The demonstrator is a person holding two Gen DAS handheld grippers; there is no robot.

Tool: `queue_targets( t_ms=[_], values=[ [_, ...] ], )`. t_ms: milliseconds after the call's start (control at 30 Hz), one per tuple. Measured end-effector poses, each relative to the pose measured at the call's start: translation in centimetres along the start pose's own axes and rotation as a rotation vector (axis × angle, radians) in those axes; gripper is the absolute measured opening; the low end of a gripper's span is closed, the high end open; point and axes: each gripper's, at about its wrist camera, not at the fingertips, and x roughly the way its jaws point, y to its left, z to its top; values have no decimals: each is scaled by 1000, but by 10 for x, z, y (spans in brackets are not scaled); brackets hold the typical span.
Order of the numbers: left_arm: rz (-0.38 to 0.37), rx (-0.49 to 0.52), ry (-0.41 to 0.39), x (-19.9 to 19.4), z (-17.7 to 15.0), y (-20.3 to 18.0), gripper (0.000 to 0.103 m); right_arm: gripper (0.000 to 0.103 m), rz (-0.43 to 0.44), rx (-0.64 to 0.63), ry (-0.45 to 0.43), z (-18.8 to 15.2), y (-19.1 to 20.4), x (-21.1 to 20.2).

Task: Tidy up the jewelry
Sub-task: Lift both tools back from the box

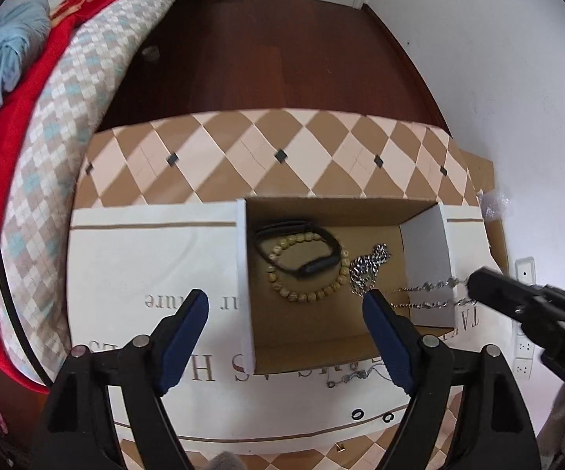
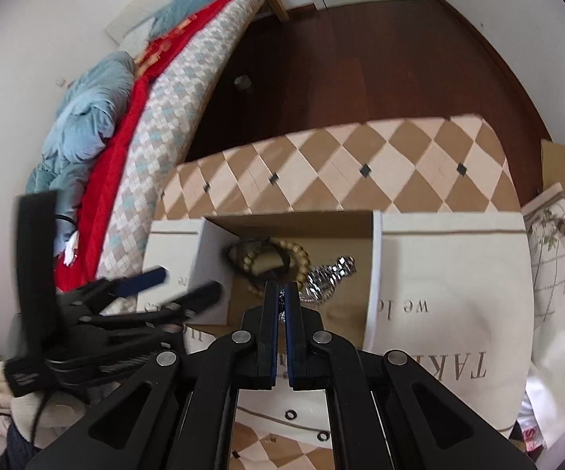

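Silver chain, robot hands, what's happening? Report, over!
Left tool open, hovering before the brown cardboard box. Right tool shut on thin silver chain, trailing from box. Nothing blocking.

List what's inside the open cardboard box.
Inside the open cardboard box: a wooden bead bracelet, a black fitness band lying over it, and a silver chain running out to the right hand-held gripper. The floor beneath them is hidden.

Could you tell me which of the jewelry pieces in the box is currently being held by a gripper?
The silver chain: the right gripper is shut on its strands, while the beaded bracelet and black band lie free in the cardboard box.
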Motion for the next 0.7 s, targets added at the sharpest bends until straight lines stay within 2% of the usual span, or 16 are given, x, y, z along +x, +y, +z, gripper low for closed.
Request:
queue_targets(
  t_ms=[67, 133, 167, 200, 267, 367, 433, 467, 500, 600, 700],
  values=[
    [11, -5, -10, -5, 1, 2, 92, 4, -15, 18, 34, -1, -6, 5],
    [37, -5, -24, -10, 2, 5, 93, 7, -29, 25, 36, -2, -9, 5],
    [54, -5, -32, -12, 2, 6, 94, 17, -38, 28, 37, -3, -11, 4],
    [64, -5, -36, -13, 2, 6, 94, 36, -45, 31, 35, -4, -12, 3],
    [96, -10, -54, -17, 1, 9, 98, 58, -62, 27, 21, -6, -13, -1],
    [133, -5, -81, -23, -2, 12, 99, 59, -124, 2, -1, -7, -11, -7],
    [172, -11, -120, -30, -7, 16, 99, 73, -201, -30, -13, -9, -7, -9],
    [188, -13, -137, -33, -9, 17, 99, 90, -241, -48, -20, -11, -5, -10],
    [206, -19, -155, -36, -11, 19, 99, 100, -286, -71, -30, -14, -3, -10],
    [252, -41, -212, -44, -22, 24, 99, 102, -372, -102, -39, -21, 2, -7],
    [277, -48, -230, -47, -29, 25, 99, 103, -405, -105, -49, -30, 4, -2]
  ],
)
